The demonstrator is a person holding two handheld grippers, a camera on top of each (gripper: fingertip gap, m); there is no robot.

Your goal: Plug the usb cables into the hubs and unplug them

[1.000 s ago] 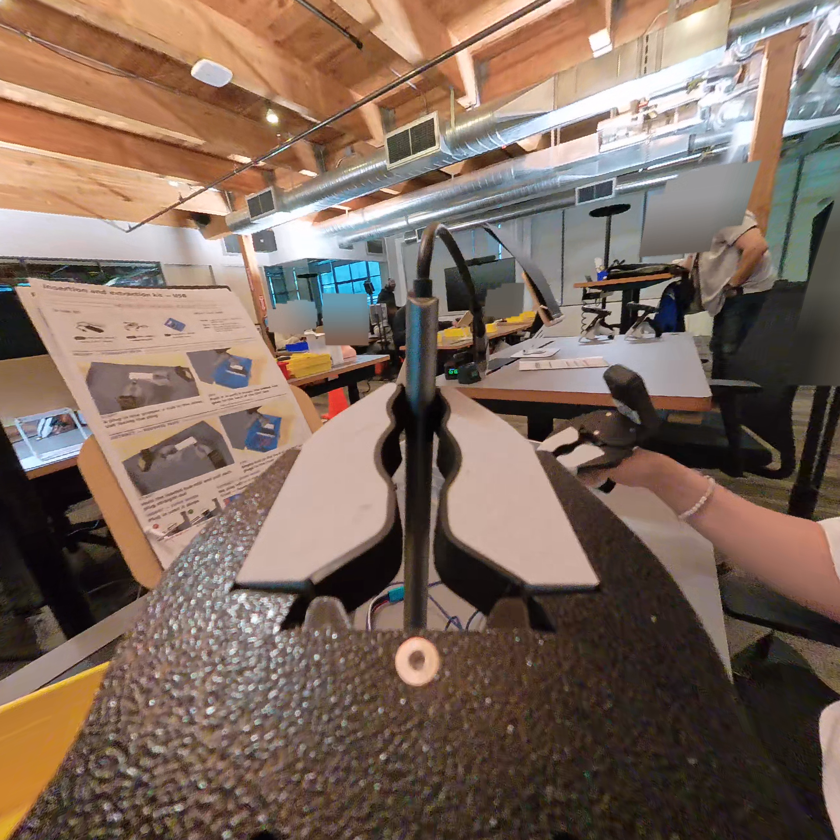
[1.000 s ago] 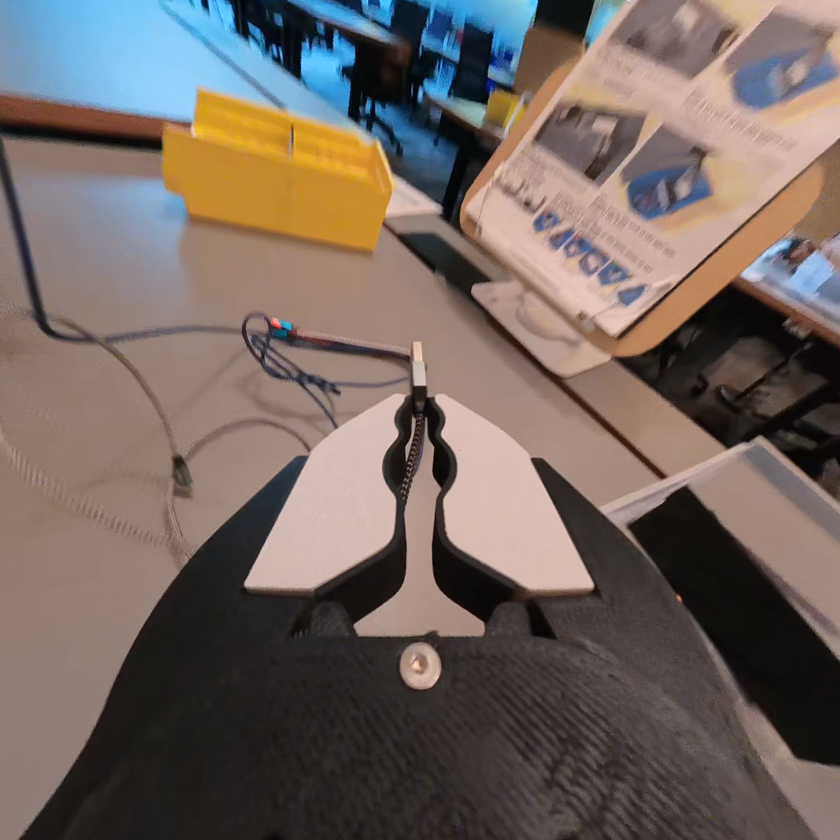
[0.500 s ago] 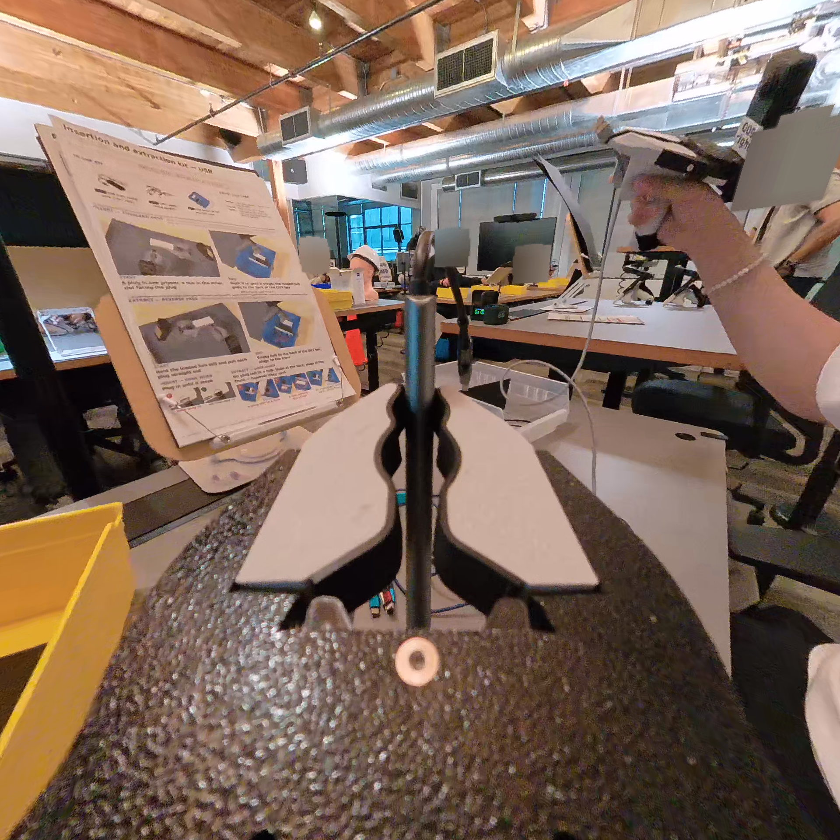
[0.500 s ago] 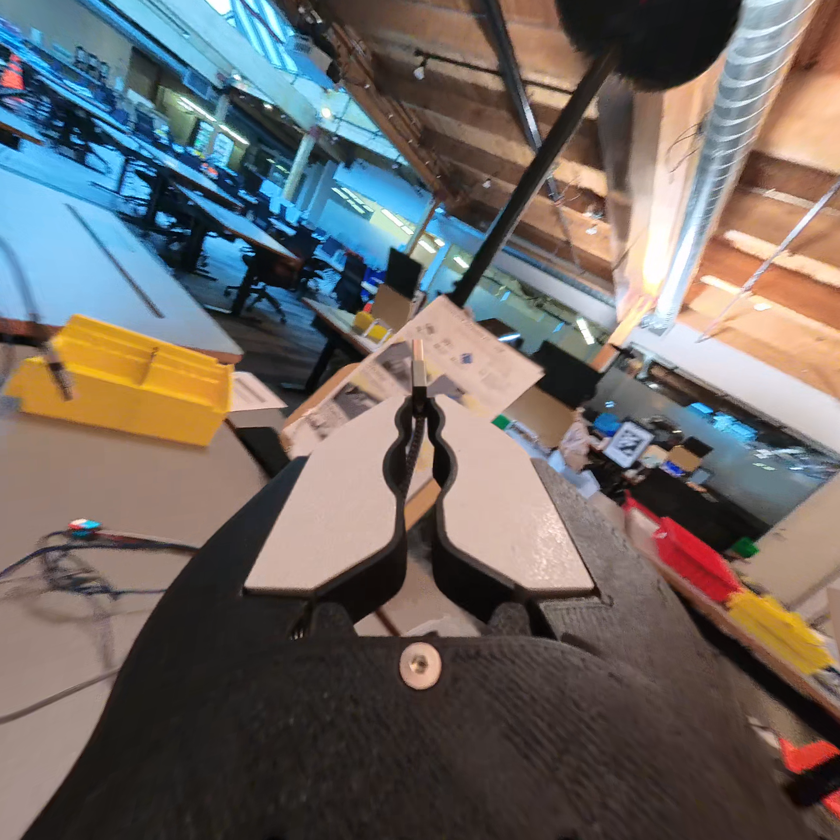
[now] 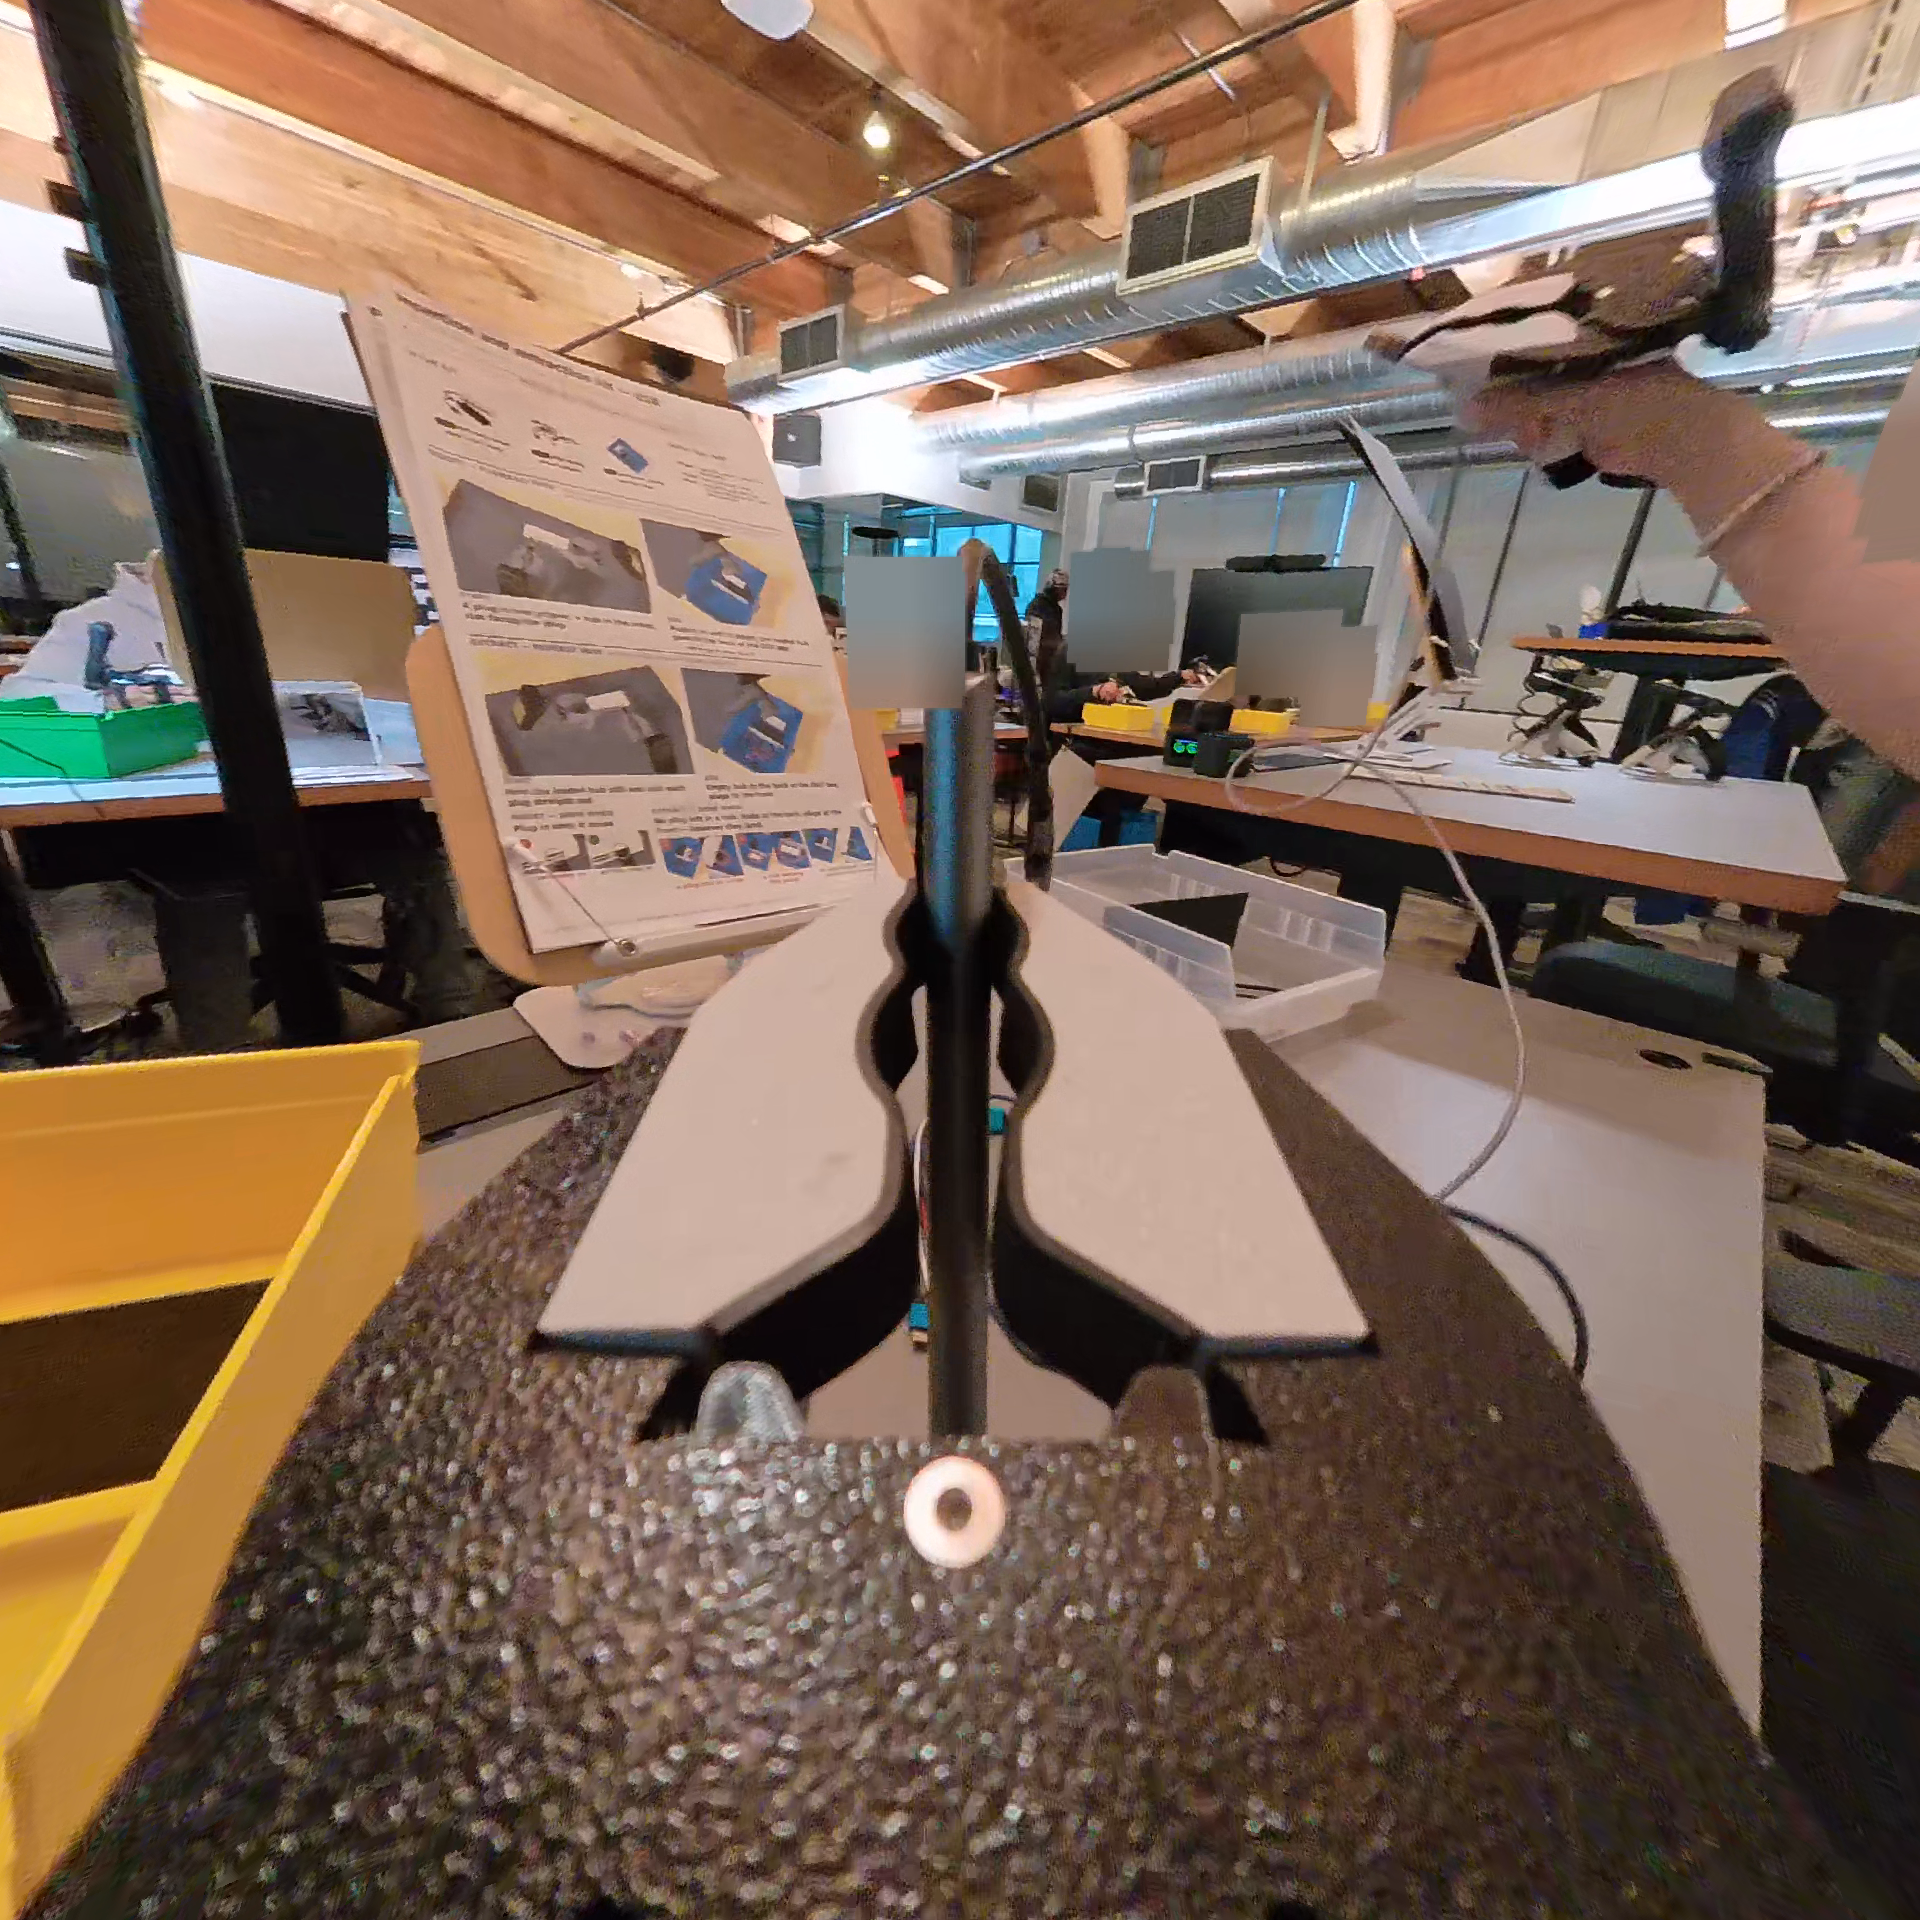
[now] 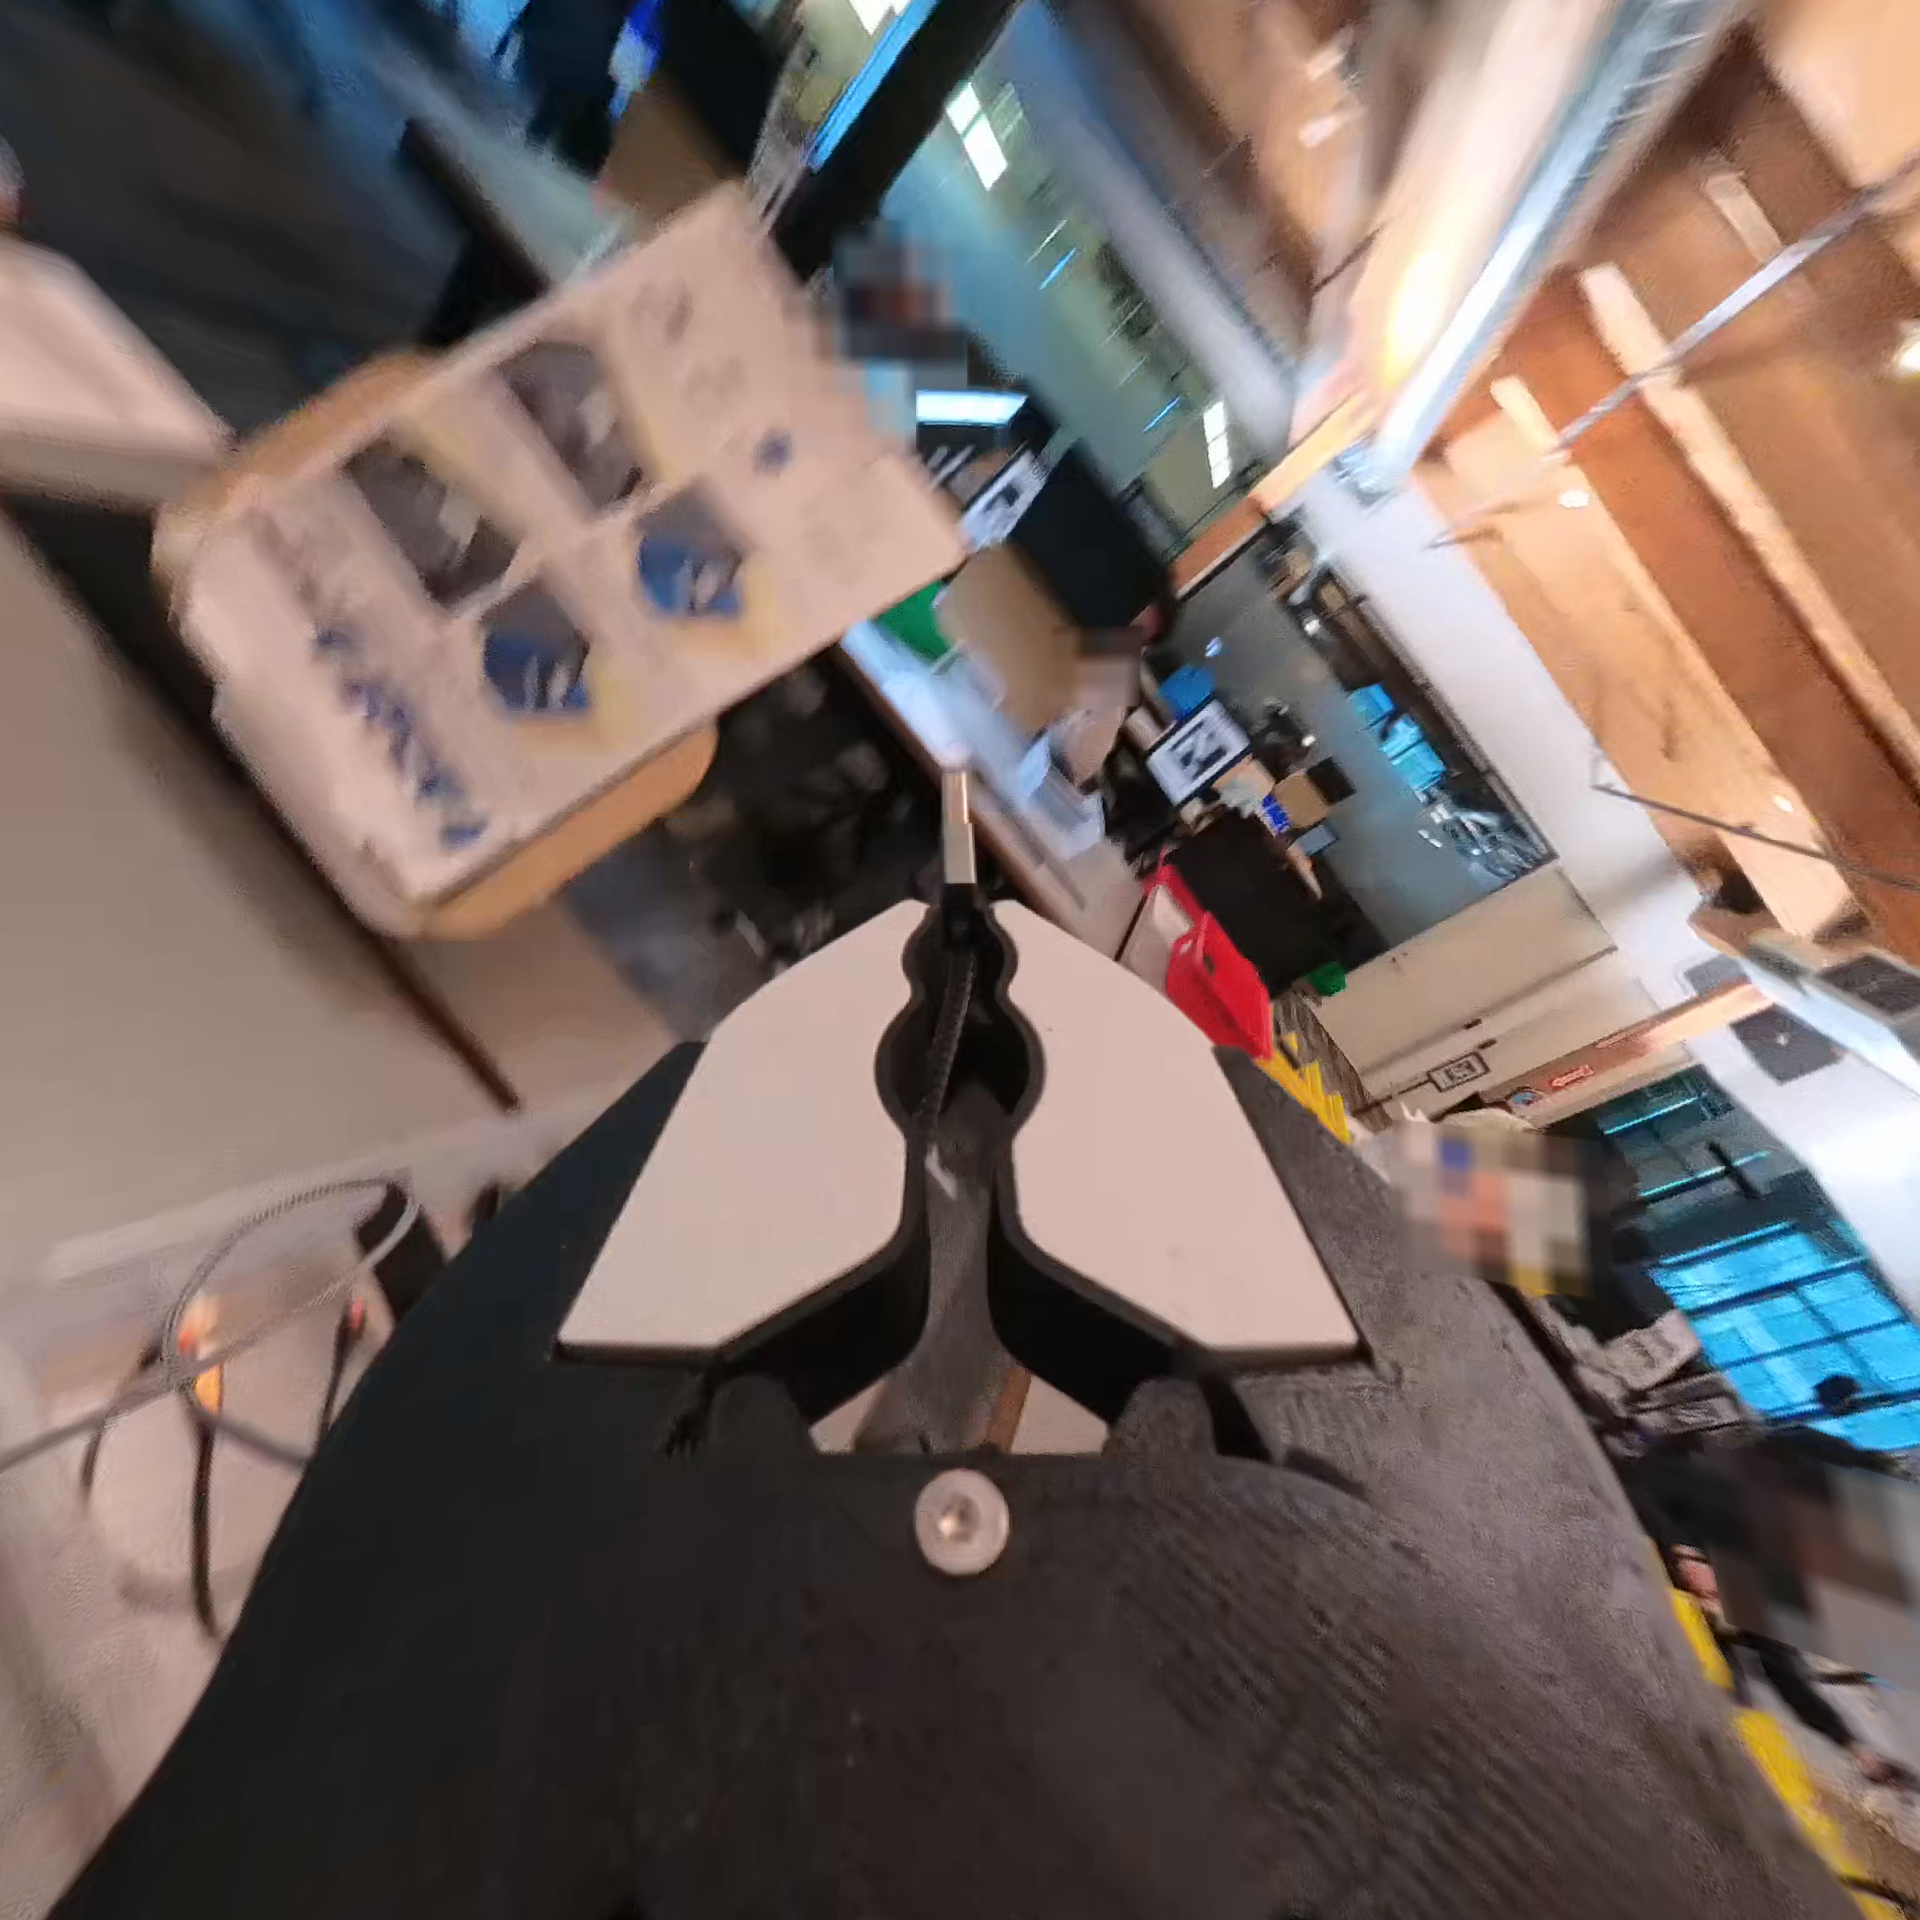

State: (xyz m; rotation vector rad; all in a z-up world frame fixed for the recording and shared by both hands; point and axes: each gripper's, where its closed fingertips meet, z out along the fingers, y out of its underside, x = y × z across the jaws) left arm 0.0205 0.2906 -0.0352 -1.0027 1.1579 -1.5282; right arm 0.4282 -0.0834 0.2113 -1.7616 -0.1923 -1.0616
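L tongs [image 5: 958, 914] grip hub [image 5: 956, 1039]; R tongs [image 6: 961, 914] grip plug [image 6: 957, 831].

Wooden beam ceiling [image 5: 436, 197], silver ducts [image 5: 1039, 301], grey-topped desks [image 5: 1558, 821], far windows [image 5: 1288, 530]

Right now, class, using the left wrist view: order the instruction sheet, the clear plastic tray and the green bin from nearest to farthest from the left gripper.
1. Clear plastic tray, just ahead of the left gripper, to its right.
2. Instruction sheet, ahead-left on its stand.
3. Green bin, far left on another table.
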